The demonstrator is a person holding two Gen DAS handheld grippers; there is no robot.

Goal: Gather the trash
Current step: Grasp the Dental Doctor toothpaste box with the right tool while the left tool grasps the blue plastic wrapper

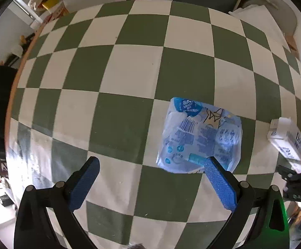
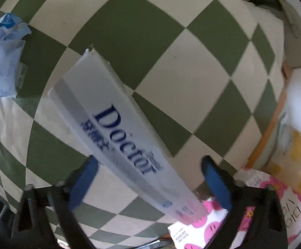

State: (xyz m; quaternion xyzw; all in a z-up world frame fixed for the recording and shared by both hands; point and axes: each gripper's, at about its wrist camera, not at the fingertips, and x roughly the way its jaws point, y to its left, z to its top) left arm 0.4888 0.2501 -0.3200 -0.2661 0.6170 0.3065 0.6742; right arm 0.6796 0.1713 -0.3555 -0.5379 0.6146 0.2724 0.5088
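Observation:
A crumpled blue and white plastic wrapper lies on the green and white checked tablecloth. My left gripper is open just in front of it, its right fingertip at the wrapper's near edge. A long white "Doctor" box lies between the open fingers of my right gripper, neither pad touching it. The box shows at the right edge of the left wrist view, and the wrapper at the left edge of the right wrist view.
A white bag with pink smiley faces sits below the table's edge under the box's near end. A yellow packet lies at the right. A chair back stands beyond the table.

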